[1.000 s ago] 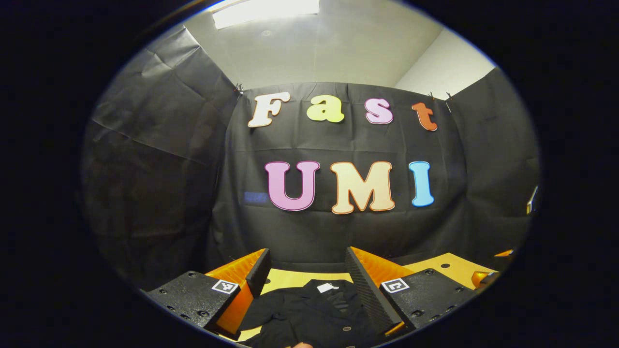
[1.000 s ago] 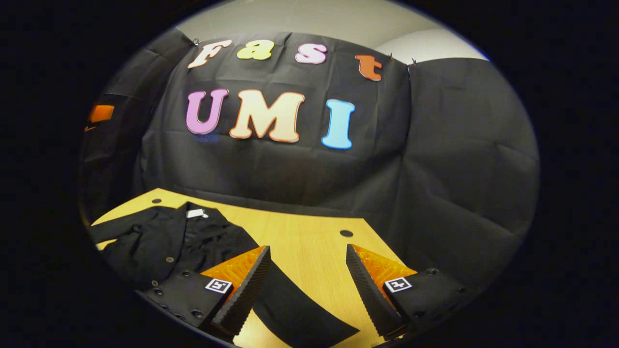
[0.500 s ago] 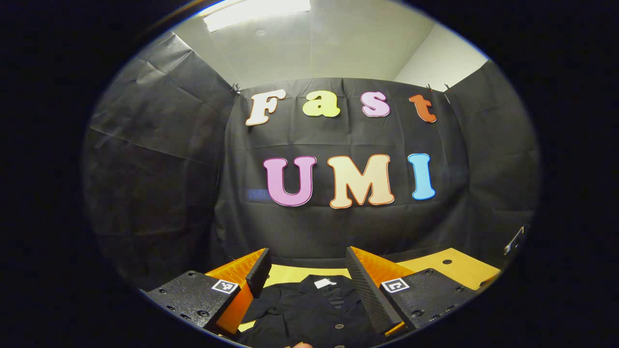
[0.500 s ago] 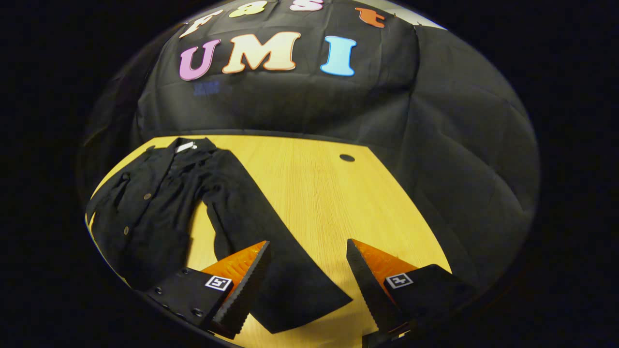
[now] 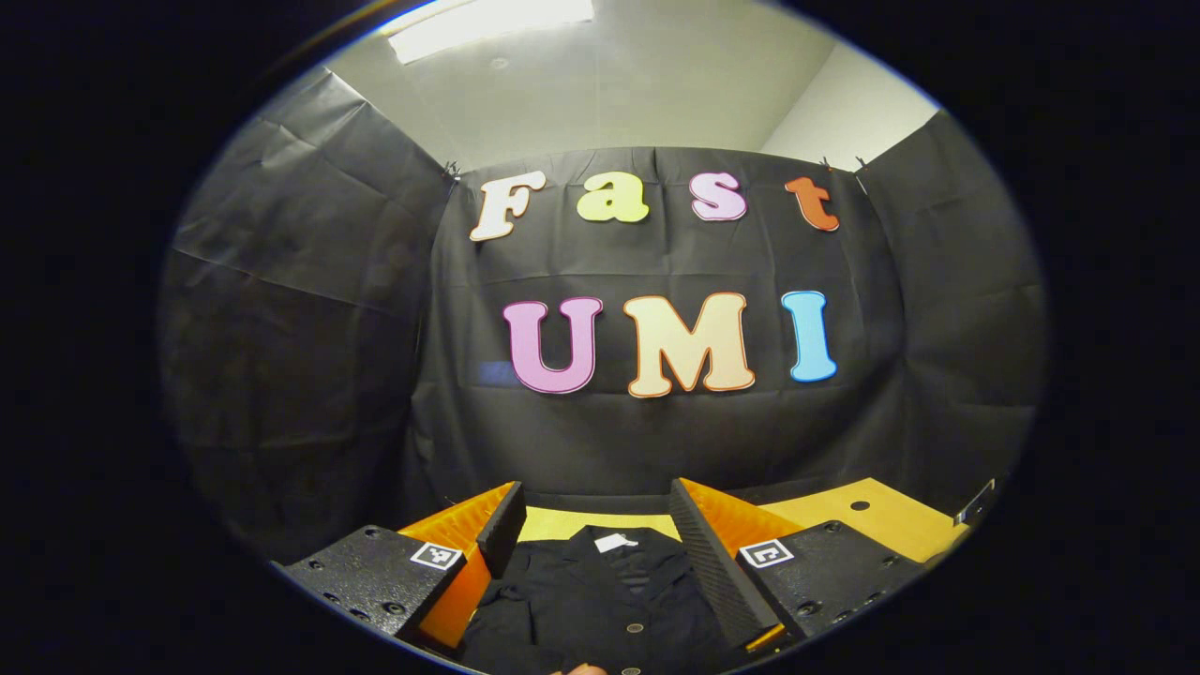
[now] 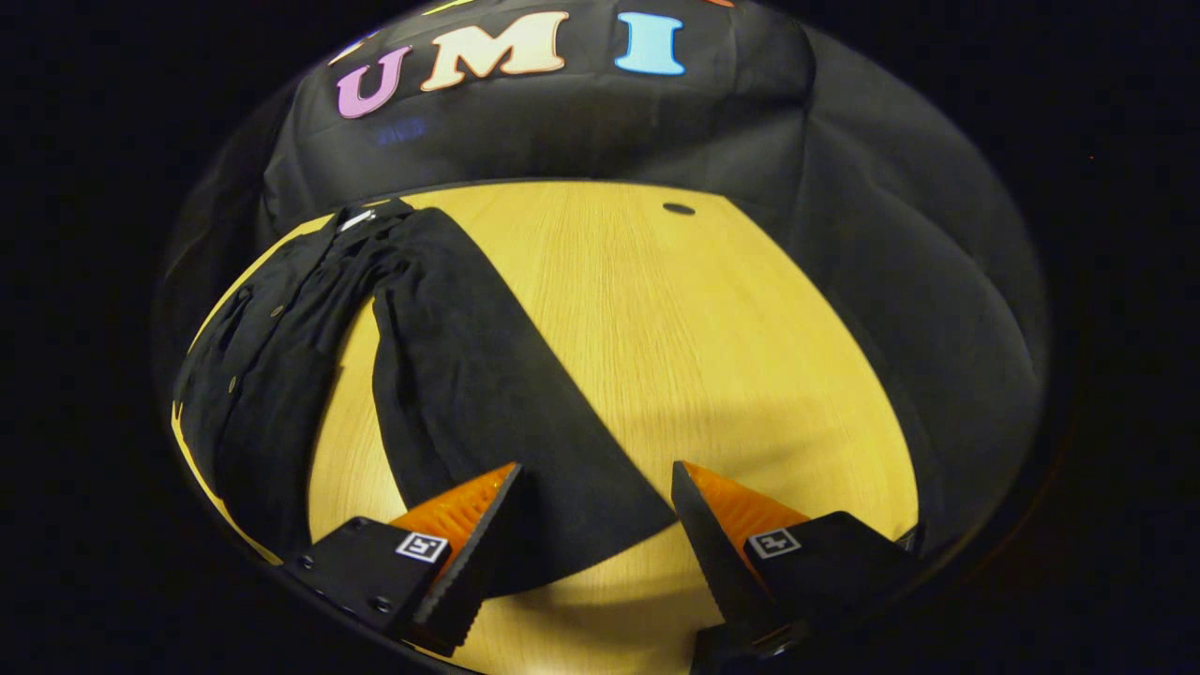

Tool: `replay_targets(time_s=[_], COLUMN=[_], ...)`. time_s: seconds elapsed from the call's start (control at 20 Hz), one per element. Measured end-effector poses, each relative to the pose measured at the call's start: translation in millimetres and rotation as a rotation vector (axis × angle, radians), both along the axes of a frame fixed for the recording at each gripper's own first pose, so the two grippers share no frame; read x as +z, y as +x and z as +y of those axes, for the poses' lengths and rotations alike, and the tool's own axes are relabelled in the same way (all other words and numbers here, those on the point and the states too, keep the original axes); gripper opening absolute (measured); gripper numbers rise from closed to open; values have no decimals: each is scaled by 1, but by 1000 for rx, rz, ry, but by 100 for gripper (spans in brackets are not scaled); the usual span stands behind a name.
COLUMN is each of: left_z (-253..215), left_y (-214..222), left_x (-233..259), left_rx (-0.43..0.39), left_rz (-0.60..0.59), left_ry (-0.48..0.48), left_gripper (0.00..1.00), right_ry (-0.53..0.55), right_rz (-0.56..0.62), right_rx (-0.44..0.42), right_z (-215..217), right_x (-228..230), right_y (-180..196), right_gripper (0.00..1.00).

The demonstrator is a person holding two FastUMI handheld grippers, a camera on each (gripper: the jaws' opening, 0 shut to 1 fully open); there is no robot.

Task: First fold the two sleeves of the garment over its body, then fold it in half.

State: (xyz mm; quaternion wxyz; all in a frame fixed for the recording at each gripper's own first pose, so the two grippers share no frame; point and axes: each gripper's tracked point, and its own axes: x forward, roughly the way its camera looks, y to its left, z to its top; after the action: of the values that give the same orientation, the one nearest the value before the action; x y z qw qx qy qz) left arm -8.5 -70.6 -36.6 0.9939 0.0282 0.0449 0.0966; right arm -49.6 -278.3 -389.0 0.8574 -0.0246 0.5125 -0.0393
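Since 0.5 s ago the right gripper (image 6: 595, 534) has tipped further down toward the table (image 6: 712, 319): more wood shows in the right gripper view, and the sleeve (image 6: 469, 375) now reaches between its fingers. Left gripper (image 5: 595, 544) has barely shifted; garment (image 5: 591, 609) sits a bit more centred in its view.

Right gripper: fingers wide apart, holding nothing, cuff end of sleeve lying flat on table between them. Can't tell if fingertips touch the cloth.

Left gripper: fingers also wide apart, nothing held, poised over the garment's collar w/ white tag (image 5: 615, 542).

Garment is black, buttoned, spread flat on the yellow wood table near the booth's back wall; sleeve angles out from the body (image 6: 253, 375), not yet folded over.
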Motion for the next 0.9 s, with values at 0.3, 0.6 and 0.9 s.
replay_targets(time_s=[0.3, 0.6, 0.9], left_z=[16, 58, 105], left_y=[-2, -4, -11], left_x=[-7, 0, 3], left_rx=[9, 43, 77], left_rz=[5, -11, -9], left_ry=[-14, 5, 12], left_gripper=[92, 91, 92], right_ry=[62, 135, 191], right_rz=[-30, -116, -262], right_rx=[32, -52, -39], right_z=[30, 44, 95], right_x=[0, 40, 97], right_y=[-1, 21, 73], right_gripper=[27, 4, 4])
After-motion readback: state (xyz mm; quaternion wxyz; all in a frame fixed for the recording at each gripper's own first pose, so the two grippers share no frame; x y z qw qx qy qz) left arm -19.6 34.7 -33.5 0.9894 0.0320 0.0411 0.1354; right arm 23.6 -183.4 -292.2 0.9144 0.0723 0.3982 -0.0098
